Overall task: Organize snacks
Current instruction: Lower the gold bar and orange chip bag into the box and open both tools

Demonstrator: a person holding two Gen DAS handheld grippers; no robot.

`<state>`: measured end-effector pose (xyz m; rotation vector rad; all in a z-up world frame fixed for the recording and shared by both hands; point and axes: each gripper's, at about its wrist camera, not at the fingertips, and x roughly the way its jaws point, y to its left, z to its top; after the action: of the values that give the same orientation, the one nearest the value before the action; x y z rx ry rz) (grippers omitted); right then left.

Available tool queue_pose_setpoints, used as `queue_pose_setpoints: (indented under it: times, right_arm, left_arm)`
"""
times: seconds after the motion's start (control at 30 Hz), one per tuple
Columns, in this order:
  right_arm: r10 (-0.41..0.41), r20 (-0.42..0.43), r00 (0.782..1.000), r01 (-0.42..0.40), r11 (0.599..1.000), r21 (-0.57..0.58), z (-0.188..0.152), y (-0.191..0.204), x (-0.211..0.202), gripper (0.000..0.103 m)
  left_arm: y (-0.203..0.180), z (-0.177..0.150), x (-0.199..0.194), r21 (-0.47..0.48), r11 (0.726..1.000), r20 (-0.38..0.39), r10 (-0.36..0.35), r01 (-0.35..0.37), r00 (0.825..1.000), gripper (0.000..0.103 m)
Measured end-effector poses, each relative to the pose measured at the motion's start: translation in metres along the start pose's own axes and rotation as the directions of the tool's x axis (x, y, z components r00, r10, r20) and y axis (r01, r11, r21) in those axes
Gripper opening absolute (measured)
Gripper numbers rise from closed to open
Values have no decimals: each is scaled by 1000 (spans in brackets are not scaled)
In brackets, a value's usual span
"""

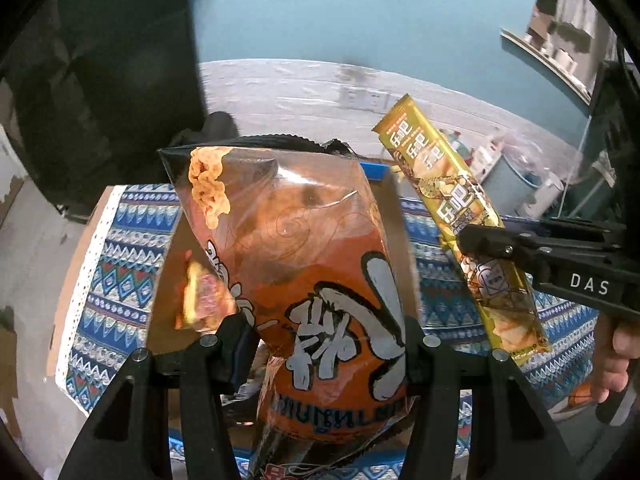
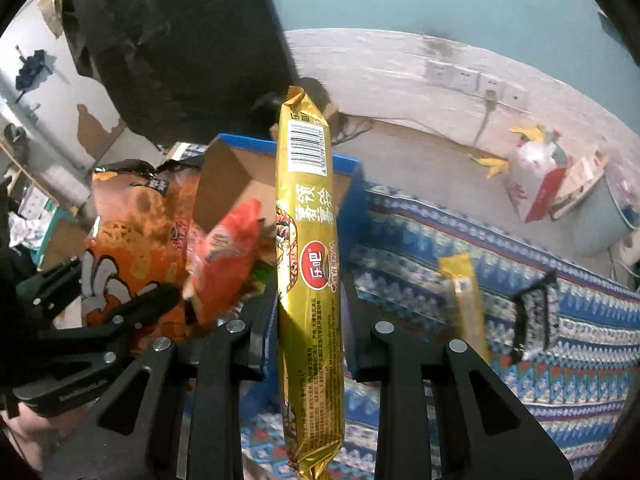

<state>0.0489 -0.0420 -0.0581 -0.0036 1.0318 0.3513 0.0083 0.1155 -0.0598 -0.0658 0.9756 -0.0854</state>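
My left gripper (image 1: 324,344) is clamped on an orange snack bag (image 1: 304,264), which stands up between its fingers over the open cardboard box (image 2: 236,184) just ahead. My right gripper (image 2: 310,340) pinches a long gold packet (image 2: 310,264), upright between its fingers. To its right, a second gold packet (image 2: 464,300) lies on the patterned cloth (image 2: 540,340).

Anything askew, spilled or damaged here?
Nothing spilled or torn. The left claw holds the orange snack bag and the right claw the gold packet, both tilted. Another gold packet lies loose on the cloth.
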Motion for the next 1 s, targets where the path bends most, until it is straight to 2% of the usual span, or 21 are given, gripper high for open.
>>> queue_pose_setpoints:
  times: [0.47,0.73,0.83,0.9,0.93,1.0]
  right_arm:
    - [60,-64,996,-59,998,18,26,47,53,26]
    - [86,-103,991,-82,996,44,30,59,73,26]
    - [86,-94,992,-83,996,42,32,60,70,28]
    - [75,-81,994,-72,997,37,33,59,65,28]
    - [71,-75,995,-68,997,34,34,59,62,29]
    - [66,-63,996,-64,998,29,34,58,53,41]
  left_arm:
    - [62,-1,20,-107,993,-50,48,-53,998,56]
    - [69,-4,26,-119,989,-85,76,-86,993,57]
    - [69,-3,25,-122,988,-85,85,-95,993,61]
    - [67,-2,20,-123,986,-70,102,-110,992,69]
    - [67,-1,18,-122,986,-62,107,-114,992,72]
    - [64,0,14,-123,985,-49,116,-121,992,76]
